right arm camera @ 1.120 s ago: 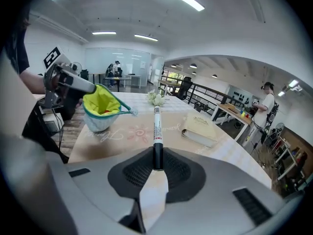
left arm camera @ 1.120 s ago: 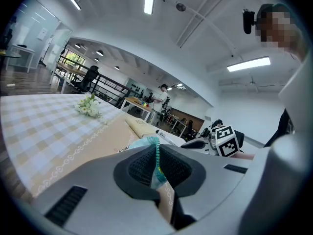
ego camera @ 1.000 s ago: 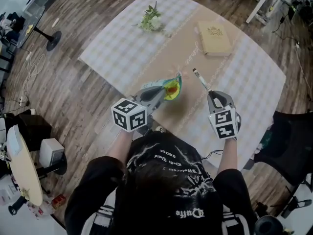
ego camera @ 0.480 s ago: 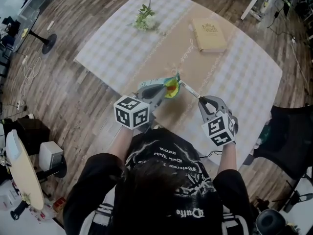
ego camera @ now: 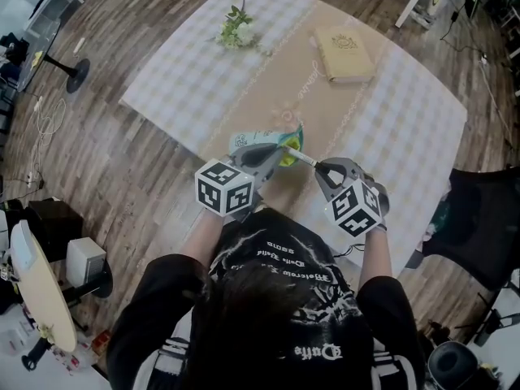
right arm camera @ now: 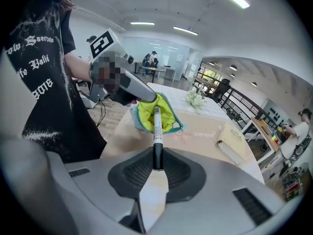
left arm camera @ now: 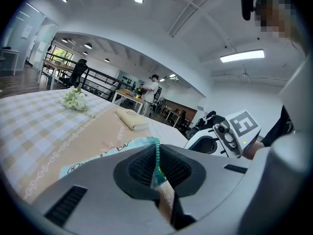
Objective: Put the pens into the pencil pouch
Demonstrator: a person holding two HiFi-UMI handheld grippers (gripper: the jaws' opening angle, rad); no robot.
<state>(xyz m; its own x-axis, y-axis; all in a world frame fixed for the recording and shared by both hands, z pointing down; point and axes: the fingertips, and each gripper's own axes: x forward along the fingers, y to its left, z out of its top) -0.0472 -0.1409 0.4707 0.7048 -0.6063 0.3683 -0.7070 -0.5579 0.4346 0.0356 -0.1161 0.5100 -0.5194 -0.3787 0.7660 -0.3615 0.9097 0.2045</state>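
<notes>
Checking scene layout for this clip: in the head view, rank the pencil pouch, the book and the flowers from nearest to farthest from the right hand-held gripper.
From the right hand-held gripper:
1. The pencil pouch, just to its left, near the table's near edge.
2. The book, beyond it, toward the table's far right.
3. The flowers, at the table's far left.

Between your right jaws the pen [right arm camera: 157,131] is smooth, glossy plastic. The pads [right arm camera: 134,173] look matt black and finely ribbed. Just beyond the jaw tips, the pouch [right arm camera: 167,117] is soft cloth with a matt yellow lining. Below both jaws, the worktop [ego camera: 390,128] wears checked cloth, and the floor [ego camera: 122,161] is wood.
</notes>
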